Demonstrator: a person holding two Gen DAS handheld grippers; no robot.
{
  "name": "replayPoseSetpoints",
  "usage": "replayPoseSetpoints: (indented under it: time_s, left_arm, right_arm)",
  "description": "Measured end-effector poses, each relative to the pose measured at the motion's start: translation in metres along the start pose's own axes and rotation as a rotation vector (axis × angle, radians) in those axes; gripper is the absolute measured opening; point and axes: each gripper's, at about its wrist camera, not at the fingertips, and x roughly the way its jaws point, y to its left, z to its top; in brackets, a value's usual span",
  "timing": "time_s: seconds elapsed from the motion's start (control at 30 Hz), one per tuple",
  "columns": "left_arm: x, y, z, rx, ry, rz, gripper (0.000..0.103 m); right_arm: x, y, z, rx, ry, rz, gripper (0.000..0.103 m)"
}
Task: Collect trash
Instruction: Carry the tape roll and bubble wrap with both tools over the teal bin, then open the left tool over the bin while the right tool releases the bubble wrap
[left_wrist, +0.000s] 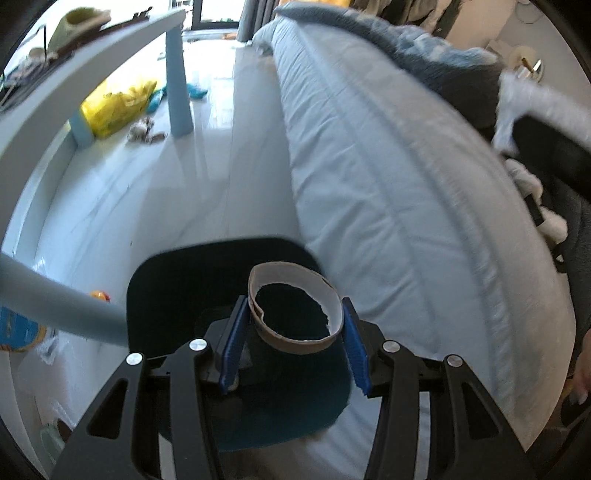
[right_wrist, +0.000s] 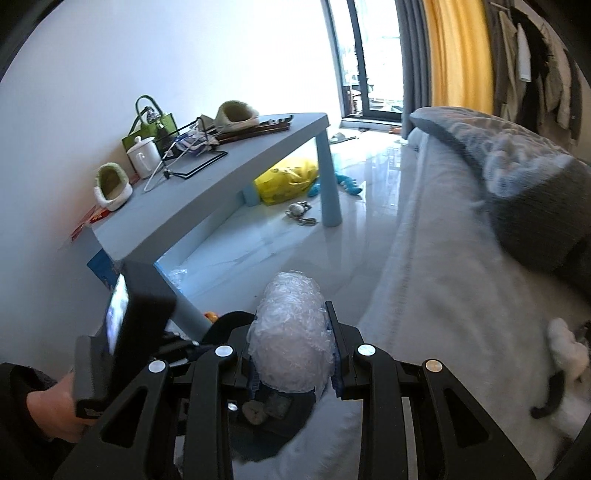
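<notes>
My left gripper (left_wrist: 293, 334) holds a cardboard tape ring (left_wrist: 295, 310) and my right gripper (right_wrist: 291, 354) a plastic-wrap ball (right_wrist: 291, 339), both above the dark bin (left_wrist: 184, 280) at frame bottom, probably for dropping.

The left gripper (left_wrist: 293, 341) hangs above the dark bin (left_wrist: 177, 273), its blue pads clamped on a cardboard ring (left_wrist: 295, 314). The right gripper (right_wrist: 293, 350), just beside that bin, pinches a crumpled plastic wad (right_wrist: 291, 332).

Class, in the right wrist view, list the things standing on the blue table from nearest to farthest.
Near green slipper → white lidded mug → green handbag → far green slipper.
</notes>
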Motion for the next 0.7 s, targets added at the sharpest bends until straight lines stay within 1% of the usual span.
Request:
replayPoseSetpoints:
  time_s: [0.2,0.3,0.37,0.43,0.57,0.7]
  left_arm:
    - [0.015,0.033,-0.013,-0.031,0.090,0.009,0.052]
    - [0.017,0.047,-0.018,-0.038,0.111,0.014,0.052]
    - [0.017,0.056,-0.021,-0.045,0.123,0.017,0.058]
    - [0.015,0.063,-0.024,-0.047,0.127,0.018,0.064]
    - [0.009,0.075,-0.027,-0.051,0.122,0.013,0.069]
    - [0.000,0.085,-0.027,-0.064,0.102,0.013,0.070]
  right_arm:
    - [0.024,0.022,0.006,-0.004,0.029,0.040,0.029]
    - [0.037,0.031,0.007,-0.006,0.049,0.056,0.029]
    - [0.045,0.036,0.007,-0.003,0.062,0.062,0.029]
    - [0.054,0.040,0.007,0.002,0.079,0.070,0.029]
    - [0.072,0.047,0.007,0.008,0.107,0.074,0.029]
    - [0.090,0.052,0.002,0.019,0.145,0.069,0.029]
